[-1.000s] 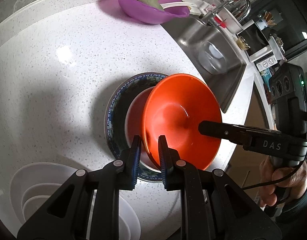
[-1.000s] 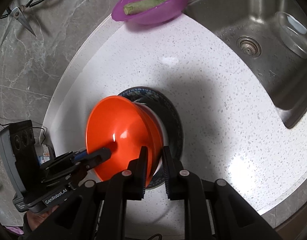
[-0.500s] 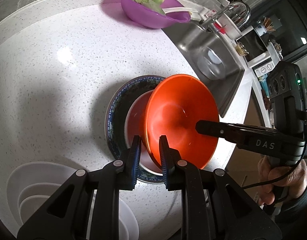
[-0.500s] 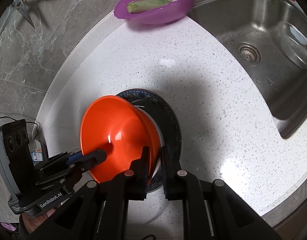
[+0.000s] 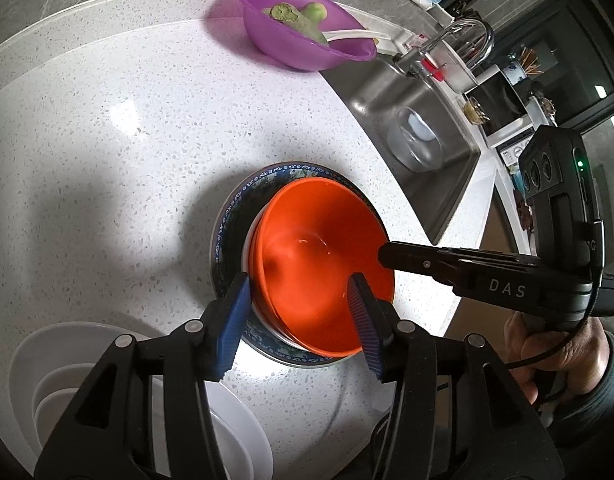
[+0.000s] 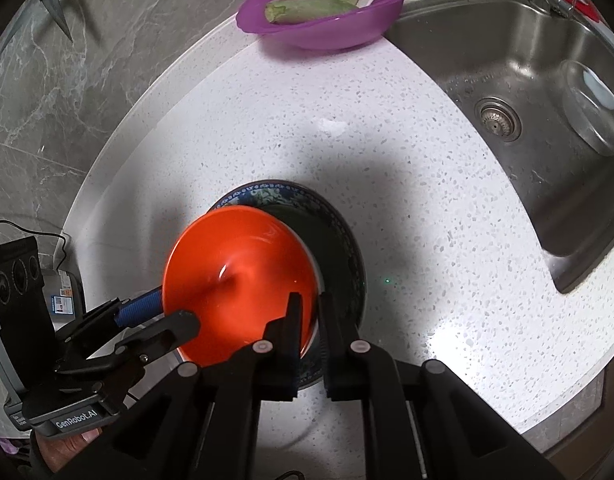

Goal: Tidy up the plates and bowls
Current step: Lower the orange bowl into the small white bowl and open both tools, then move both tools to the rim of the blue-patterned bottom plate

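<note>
An orange bowl (image 5: pixel 319 268) sits nested in a white bowl (image 5: pixel 248 256) on a blue patterned plate (image 5: pixel 235 208). My left gripper (image 5: pixel 299 300) is open, its blue pads on either side of the bowl's near rim. My right gripper (image 6: pixel 309 312) is shut on the orange bowl's (image 6: pixel 235 276) rim; it also shows in the left wrist view (image 5: pixel 391 254) at the bowl's right edge. The plate (image 6: pixel 339 232) lies beneath in the right wrist view.
A purple bowl (image 5: pixel 303 36) with vegetable pieces and a white spoon stands at the back. A steel sink (image 6: pixel 527 128) holding a glass bowl (image 6: pixel 591 108) lies to the right. Stacked white bowls (image 5: pixel 67 384) sit at the near left. Scissors (image 6: pixel 51 0) hang on the wall.
The orange bowl has tipped down from tilted to nearly level in the white bowl. My left gripper has opened and let go of its rim. The right gripper still holds it.
</note>
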`<action>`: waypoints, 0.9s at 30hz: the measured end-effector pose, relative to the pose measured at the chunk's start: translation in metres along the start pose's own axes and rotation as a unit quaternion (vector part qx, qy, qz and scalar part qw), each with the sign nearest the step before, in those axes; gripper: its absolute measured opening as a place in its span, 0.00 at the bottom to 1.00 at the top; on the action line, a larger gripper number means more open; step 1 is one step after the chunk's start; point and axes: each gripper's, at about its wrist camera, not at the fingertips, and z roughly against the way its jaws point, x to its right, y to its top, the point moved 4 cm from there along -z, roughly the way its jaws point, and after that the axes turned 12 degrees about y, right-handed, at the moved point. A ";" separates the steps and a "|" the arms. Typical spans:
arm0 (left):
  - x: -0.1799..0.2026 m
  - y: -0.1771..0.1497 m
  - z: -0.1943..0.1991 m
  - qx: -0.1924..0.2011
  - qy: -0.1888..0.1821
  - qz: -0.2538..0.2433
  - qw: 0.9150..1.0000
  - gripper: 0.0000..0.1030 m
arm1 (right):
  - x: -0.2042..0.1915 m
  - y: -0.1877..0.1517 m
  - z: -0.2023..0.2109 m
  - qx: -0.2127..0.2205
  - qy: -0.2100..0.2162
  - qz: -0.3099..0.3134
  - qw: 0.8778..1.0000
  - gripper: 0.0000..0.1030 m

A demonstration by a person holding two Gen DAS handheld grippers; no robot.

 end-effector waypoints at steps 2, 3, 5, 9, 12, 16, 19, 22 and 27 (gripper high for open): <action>0.001 -0.001 -0.001 -0.002 0.006 -0.007 1.000 0.47 | -0.001 0.000 0.000 0.001 -0.003 0.003 1.000 0.10; 0.001 -0.001 -0.001 -0.003 0.012 -0.012 1.000 0.48 | -0.001 -0.001 -0.001 0.001 -0.005 0.006 1.000 0.10; 0.001 -0.002 -0.002 -0.004 0.026 -0.022 0.999 0.49 | -0.002 -0.001 -0.001 0.002 -0.013 0.013 1.000 0.09; -0.004 -0.001 0.002 -0.004 0.045 -0.035 0.998 0.51 | -0.004 -0.003 -0.003 0.001 -0.024 0.021 0.999 0.10; -0.012 0.001 0.009 0.000 0.054 -0.035 0.998 0.56 | -0.002 -0.005 -0.005 0.000 -0.026 0.020 0.999 0.10; -0.028 0.002 0.015 0.003 0.076 -0.027 0.997 0.59 | -0.005 -0.006 -0.002 0.007 -0.035 0.027 0.999 0.10; -0.038 0.002 0.017 -0.002 0.080 -0.021 0.997 0.59 | -0.008 -0.005 0.004 0.024 -0.046 0.035 0.998 0.10; -0.038 0.003 0.017 -0.005 0.079 -0.031 0.996 0.59 | -0.007 -0.001 0.015 0.047 -0.040 0.027 0.998 0.10; -0.035 0.002 0.014 -0.014 0.073 -0.054 0.996 0.59 | -0.004 0.003 0.030 0.079 -0.045 0.015 0.996 0.19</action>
